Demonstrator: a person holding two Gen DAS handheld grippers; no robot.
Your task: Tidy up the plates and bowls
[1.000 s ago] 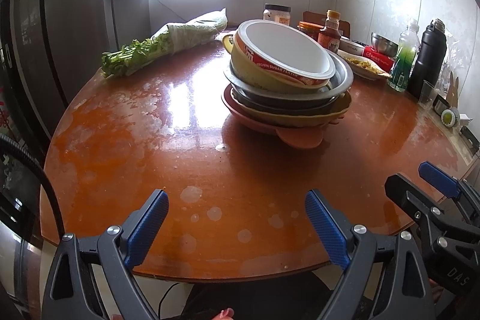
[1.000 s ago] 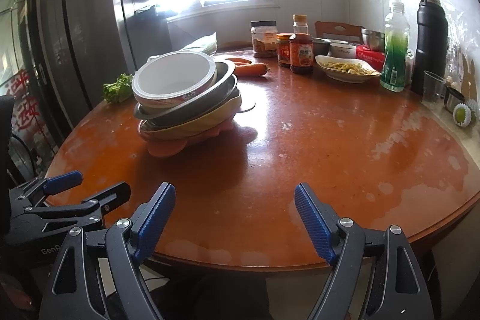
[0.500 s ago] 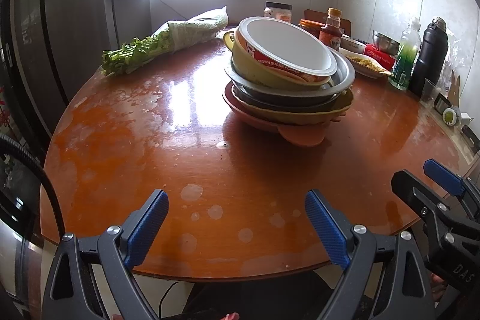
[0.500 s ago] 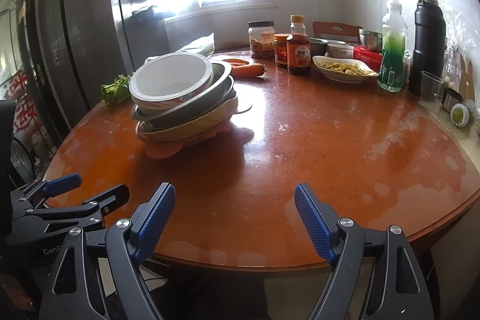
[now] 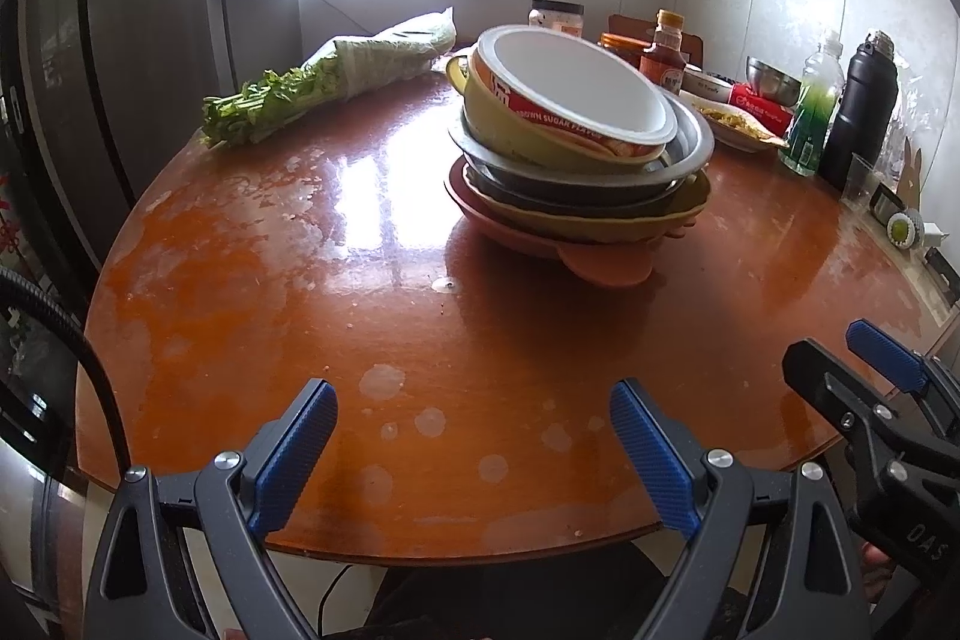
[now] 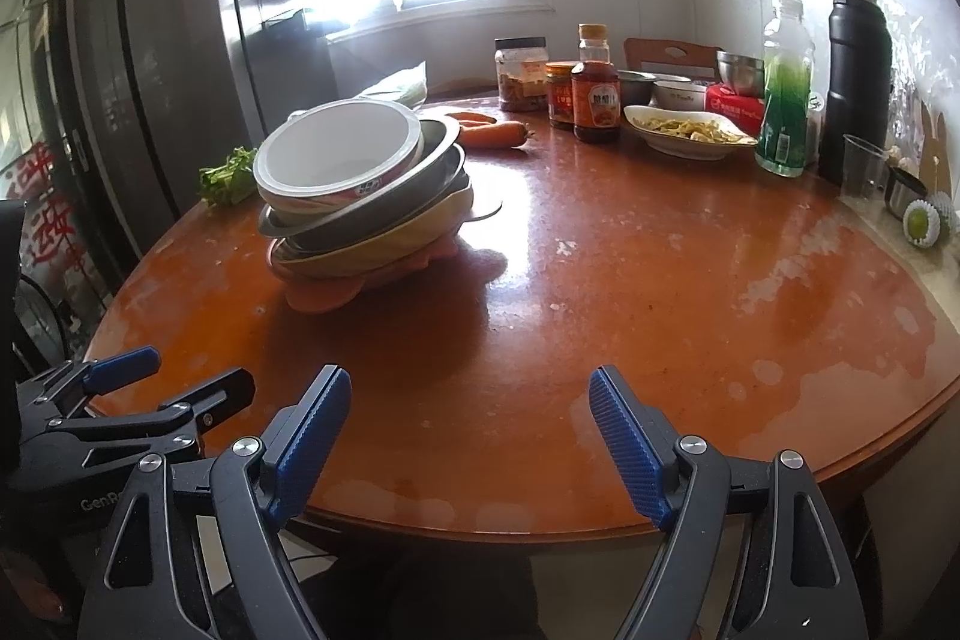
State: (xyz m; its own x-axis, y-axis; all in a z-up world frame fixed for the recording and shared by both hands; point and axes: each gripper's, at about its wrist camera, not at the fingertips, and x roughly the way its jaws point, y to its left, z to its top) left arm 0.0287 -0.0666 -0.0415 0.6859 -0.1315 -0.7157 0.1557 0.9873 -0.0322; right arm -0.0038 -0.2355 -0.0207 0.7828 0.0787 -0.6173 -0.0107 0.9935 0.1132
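Note:
A leaning stack of bowls and plates [image 5: 576, 160] [image 6: 366, 196] stands on the round brown table [image 5: 300, 280] [image 6: 660, 280]. On top sits a white paper bowl [image 5: 576, 94] [image 6: 339, 154], under it a yellow bowl, metal basins, a yellow plate and a pink plate [image 5: 606, 268] at the bottom. My left gripper [image 5: 474, 430] hangs open over the near table edge, well short of the stack. My right gripper [image 6: 471, 421] is open too, to the right of the stack and just as far from it. Nothing is between either pair of fingers.
Bagged greens [image 5: 324, 82] lie at the far left. Carrots [image 6: 492, 133], sauce jars [image 6: 594, 100], a dish of food [image 6: 690, 130], a green bottle [image 6: 786, 94], a black flask [image 6: 858, 82] and a cup [image 6: 864, 166] crowd the back right. A dark cabinet stands left.

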